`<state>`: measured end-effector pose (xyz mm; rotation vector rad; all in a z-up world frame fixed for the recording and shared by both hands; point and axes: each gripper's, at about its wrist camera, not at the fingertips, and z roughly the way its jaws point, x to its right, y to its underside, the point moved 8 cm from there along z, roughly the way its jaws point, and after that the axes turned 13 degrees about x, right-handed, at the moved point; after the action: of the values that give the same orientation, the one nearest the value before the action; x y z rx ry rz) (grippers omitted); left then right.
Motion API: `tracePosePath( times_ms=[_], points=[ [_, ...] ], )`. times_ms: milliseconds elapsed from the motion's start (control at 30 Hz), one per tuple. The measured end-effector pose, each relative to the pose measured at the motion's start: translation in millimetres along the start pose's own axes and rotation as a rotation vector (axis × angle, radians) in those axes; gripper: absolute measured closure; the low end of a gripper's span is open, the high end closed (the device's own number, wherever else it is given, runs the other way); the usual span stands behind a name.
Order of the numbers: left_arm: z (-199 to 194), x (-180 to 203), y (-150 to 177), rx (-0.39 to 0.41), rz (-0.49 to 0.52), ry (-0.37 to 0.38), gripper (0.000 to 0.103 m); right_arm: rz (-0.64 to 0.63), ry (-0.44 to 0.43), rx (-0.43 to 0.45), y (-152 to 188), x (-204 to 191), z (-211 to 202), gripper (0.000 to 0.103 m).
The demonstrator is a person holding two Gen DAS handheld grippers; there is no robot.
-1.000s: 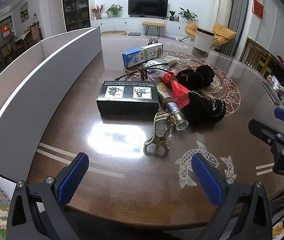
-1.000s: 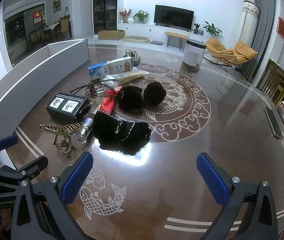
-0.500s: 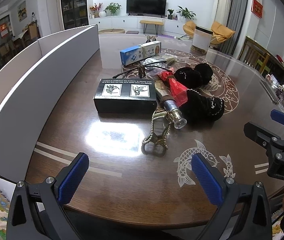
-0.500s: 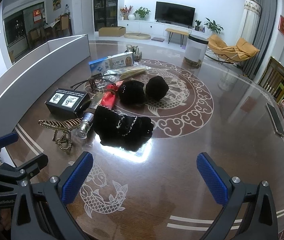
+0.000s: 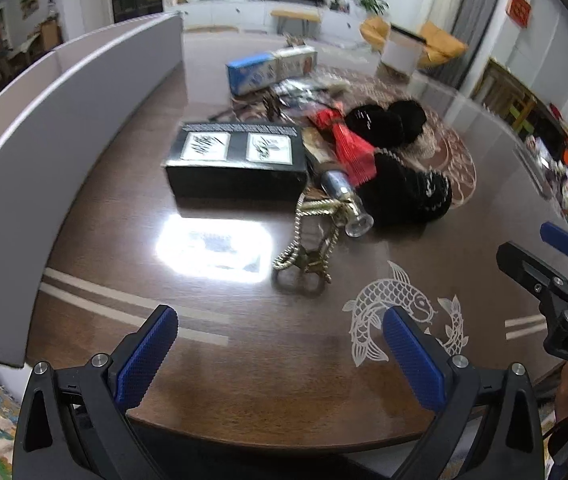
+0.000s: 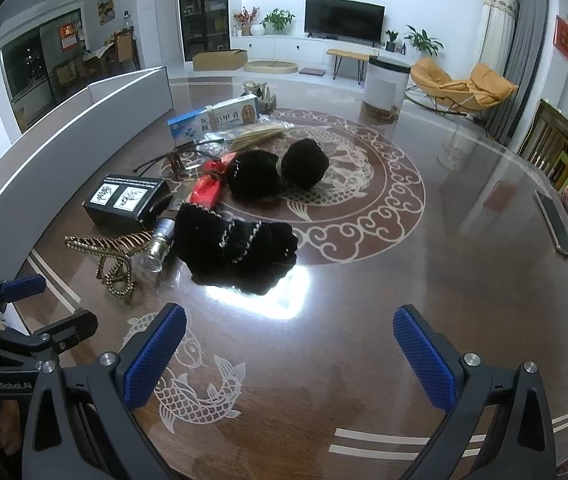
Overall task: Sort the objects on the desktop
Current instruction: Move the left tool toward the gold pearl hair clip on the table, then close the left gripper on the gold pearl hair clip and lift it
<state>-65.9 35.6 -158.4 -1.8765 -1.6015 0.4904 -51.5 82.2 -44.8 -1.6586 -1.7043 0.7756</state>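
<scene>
Both claws, left (image 5: 278, 354) marked "GenRobot.AI" and right (image 6: 290, 352), wide apart and empty above the table (image 6: 364, 340).

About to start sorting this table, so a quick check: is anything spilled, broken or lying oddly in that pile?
Nothing looks spilled or broken. The items are just heaped: the gold bead chain lies tangled against the clear-capped bottle, which is on its side between the black box and the black beaded cloth. Both grippers, left and right, hold nothing.
</scene>
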Motion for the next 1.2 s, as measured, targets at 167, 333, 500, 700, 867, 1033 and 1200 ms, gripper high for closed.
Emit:
tracePosePath(
  times_ms=[167, 333, 500, 700, 867, 1033, 1200],
  points=[
    [22, 6, -3, -0.070, -0.014, 0.023, 0.000, 0.001, -0.008, -0.023, 7, 1, 7, 0.000],
    [44, 12, -11, -0.091, -0.033, 0.018, 0.000, 0.006, -0.003, -0.028, 8, 7, 7, 0.000],
    [56, 21, -14, -0.107, 0.034, -0.032, 0.000, 0.028, 0.009, -0.034, 10, 20, 8, 0.000],
    [61, 9, -19, -0.110, 0.035, -0.068, 0.000, 0.049, 0.008, -0.055, 16, 29, 13, 0.000],
    [66, 3, -22, -0.118, 0.060, -0.097, 0.000, 0.049, 0.006, -0.066, 19, 29, 19, 0.000],
    [73, 3, -28, -0.100, 0.086, -0.067, 0.000, 0.042, 0.017, -0.082, 25, 32, 26, 0.000],
    [73, 3, -29, -0.095, 0.126, -0.038, 0.000, 0.051, 0.025, -0.098, 31, 38, 30, 0.000]
  ],
)
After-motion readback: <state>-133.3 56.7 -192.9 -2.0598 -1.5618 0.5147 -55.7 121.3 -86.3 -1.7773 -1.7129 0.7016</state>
